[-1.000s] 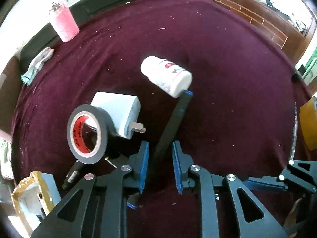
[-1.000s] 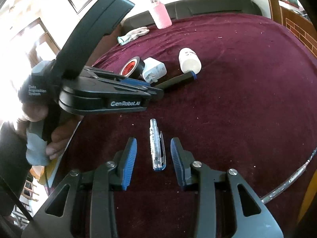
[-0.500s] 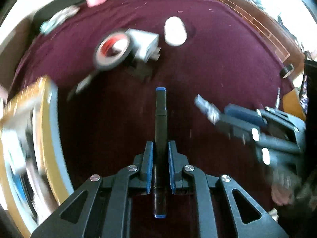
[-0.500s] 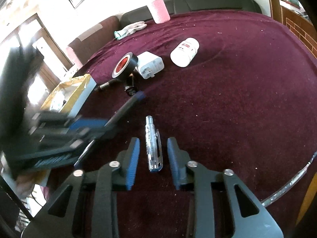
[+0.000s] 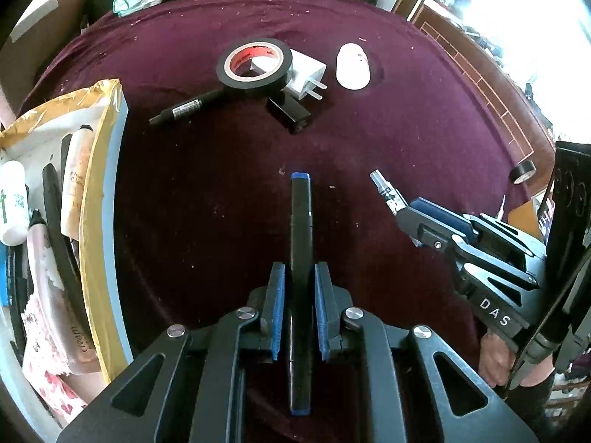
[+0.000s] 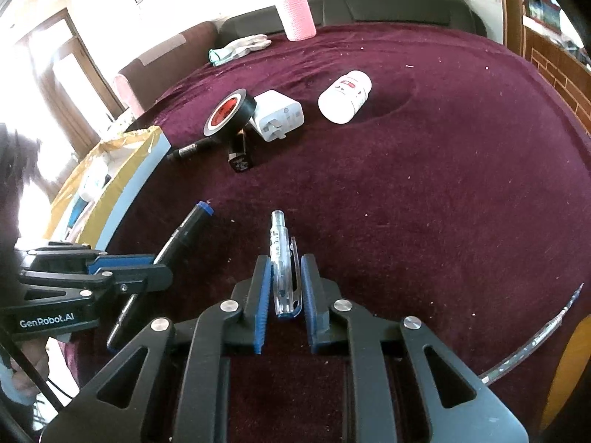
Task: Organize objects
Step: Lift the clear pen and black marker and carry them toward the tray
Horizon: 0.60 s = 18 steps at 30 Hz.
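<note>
My left gripper is shut on a black marker with blue ends and holds it above the maroon cloth; the marker also shows in the right wrist view. My right gripper is shut on a clear pen cap; its tip shows in the left wrist view. An open box with tubes and bottles inside stands at the left.
On the cloth lie a black tape roll, a white charger, a white pill bottle, a black pen and a small black block. A pink bottle and a glove sit at the back.
My left gripper closed on the marker, lifted it and drew back from the pile toward the box. My right gripper closed on the clear pen cap.
</note>
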Available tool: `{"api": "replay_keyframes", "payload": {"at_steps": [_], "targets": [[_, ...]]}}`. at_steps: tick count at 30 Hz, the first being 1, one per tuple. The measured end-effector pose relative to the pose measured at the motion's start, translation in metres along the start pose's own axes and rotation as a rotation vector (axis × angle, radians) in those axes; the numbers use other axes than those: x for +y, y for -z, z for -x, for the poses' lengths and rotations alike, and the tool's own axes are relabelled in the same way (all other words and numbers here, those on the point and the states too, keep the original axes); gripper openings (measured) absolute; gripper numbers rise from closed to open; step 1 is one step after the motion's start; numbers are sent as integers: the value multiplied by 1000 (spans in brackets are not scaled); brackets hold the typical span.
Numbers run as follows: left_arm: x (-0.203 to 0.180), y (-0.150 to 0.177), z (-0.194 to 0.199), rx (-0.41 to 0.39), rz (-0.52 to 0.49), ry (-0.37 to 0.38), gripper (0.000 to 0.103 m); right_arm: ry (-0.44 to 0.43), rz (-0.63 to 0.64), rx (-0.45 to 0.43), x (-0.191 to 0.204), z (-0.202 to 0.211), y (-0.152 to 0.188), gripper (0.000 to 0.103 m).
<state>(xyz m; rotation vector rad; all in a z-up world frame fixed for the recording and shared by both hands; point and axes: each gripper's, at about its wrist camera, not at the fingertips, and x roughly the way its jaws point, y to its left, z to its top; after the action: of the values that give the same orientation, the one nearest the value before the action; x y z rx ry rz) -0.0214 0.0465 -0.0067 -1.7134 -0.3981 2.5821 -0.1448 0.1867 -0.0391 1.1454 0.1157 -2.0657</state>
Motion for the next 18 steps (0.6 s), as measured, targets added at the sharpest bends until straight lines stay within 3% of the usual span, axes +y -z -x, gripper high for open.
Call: {"api": "replay_keyframes", "payload": {"at_steps": [4, 14, 18], "targets": [[6, 5, 1, -37, 19, 19, 14, 42, 28, 0, 7, -1, 1, 14], [-5, 10, 2, -58, -37, -63, 15, 56, 33, -1, 9, -1, 1, 14], [1, 14, 5, -56, -13, -70, 13, 50, 29, -2, 9, -2, 1, 14]]}}
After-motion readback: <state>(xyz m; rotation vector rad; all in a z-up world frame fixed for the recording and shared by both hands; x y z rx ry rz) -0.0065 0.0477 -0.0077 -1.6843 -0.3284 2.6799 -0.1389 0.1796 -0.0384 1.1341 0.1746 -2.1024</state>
